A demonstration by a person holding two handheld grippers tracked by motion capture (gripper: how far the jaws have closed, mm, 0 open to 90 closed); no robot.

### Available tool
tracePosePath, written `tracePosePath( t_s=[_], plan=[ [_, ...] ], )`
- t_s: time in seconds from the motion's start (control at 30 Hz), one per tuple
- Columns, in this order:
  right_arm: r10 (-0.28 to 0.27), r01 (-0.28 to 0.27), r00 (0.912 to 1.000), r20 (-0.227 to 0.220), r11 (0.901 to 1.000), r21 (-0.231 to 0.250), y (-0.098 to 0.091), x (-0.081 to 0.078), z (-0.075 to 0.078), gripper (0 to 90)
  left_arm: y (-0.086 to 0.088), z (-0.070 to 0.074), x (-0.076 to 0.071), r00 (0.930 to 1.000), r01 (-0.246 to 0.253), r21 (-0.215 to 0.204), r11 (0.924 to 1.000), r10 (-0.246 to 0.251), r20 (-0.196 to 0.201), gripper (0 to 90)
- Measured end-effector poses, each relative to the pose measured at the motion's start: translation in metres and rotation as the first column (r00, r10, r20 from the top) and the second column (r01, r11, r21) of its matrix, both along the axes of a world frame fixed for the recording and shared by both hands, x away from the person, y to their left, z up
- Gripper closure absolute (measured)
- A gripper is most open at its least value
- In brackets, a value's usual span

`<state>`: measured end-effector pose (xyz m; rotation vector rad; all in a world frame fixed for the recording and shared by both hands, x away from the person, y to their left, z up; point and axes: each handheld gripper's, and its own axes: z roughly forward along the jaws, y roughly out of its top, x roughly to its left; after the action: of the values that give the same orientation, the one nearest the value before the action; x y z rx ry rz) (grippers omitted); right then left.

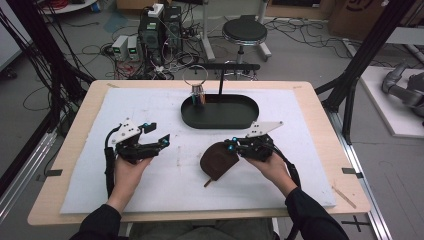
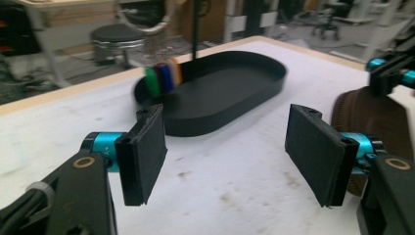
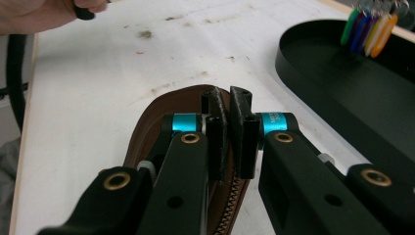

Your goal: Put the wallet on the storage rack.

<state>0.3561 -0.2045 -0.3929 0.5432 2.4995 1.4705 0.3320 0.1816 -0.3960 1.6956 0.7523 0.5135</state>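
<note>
Forearms in dark sleeves are seen at the near edge. White mat point(image 1: 150, 110): laid over the wooden table point(image 1: 70, 150). Black oval tray point(image 1: 220, 117): placed far of centre, coloured tags point(image 1: 198, 95) kept at its left end. Brown zipped pouch point(image 1: 218, 161): laid near-centre, clamped by the right gripper point(image 3: 229, 105) at its edge. Left gripper point(image 1: 165, 141): held left, jaws apart, nothing gripped.

Behind your table point(image 1: 320, 150) you've got a grey concrete floor point(image 1: 300, 55) covered in tangled cables point(image 1: 100, 50), a black round stool point(image 1: 244, 31), and stacked electronics boxes point(image 1: 160, 27).
</note>
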Motion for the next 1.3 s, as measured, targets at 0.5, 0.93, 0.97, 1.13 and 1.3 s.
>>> tracePosePath(
  t_s=[0.5, 0.93, 0.97, 1.13, 1.3],
  plan=[
    [0.060, -0.060, 0.9973, 0.041, 0.9981, -0.016, -0.019, -0.012, 0.003, 86.8, -0.053, -0.017, 0.003, 0.9588, 0.265, -0.018, 0.9641, -0.265, -0.102, 31.1],
    [0.089, -0.087, 0.9952, 0.040, 0.9954, -0.038, -0.035, -0.015, 0.000, 86.7, -0.092, -0.038, 0.004, 0.8920, 0.414, 0.010, 0.9101, -0.404, -0.203, 30.4],
    [0.086, -0.085, 0.9955, 0.040, 0.9956, -0.040, -0.035, -0.016, 0.000, 86.8, -0.094, -0.039, 0.004, 0.8891, 0.420, 0.012, 0.9075, -0.409, -0.206, 30.4],
    [0.088, -0.086, 0.9955, 0.036, 0.9954, -0.043, -0.038, -0.017, -0.001, 86.7, -0.103, -0.045, 0.006, 0.8746, 0.440, 0.006, 0.8978, -0.427, -0.229, 31.4],
    [0.084, -0.083, 0.9959, 0.032, 0.9956, -0.044, -0.041, -0.017, -0.003, 86.7, -0.109, -0.048, 0.006, 0.8418, 0.494, 0.005, 0.8694, -0.477, -0.253, 45.8]
  ],
)
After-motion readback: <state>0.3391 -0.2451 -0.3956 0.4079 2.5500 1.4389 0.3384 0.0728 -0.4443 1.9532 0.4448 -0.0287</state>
